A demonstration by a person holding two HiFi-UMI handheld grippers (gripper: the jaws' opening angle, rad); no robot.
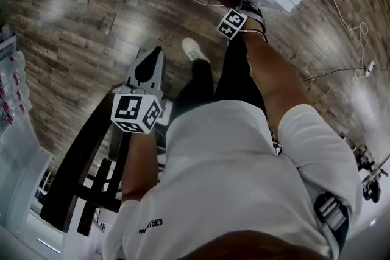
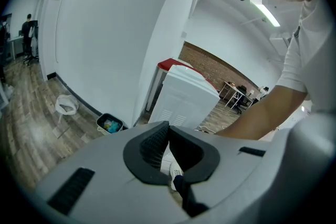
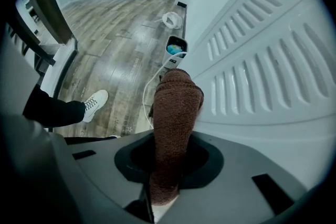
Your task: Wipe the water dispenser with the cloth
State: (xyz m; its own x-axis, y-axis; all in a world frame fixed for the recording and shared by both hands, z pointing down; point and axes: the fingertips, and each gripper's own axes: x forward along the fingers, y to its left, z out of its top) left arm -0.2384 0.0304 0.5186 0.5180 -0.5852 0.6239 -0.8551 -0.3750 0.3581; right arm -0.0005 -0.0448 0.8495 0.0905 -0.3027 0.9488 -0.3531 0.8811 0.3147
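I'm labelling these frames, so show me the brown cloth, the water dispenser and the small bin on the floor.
brown cloth (image 3: 176, 107), right gripper view, middle of the folded strip.
water dispenser (image 3: 262, 60), right gripper view, its louvred white panel.
small bin (image 2: 102, 126), left gripper view, its dark outer wall.

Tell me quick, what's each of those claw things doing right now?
Left gripper: closed, holding nothing.
Right gripper: closed on the brown cloth.
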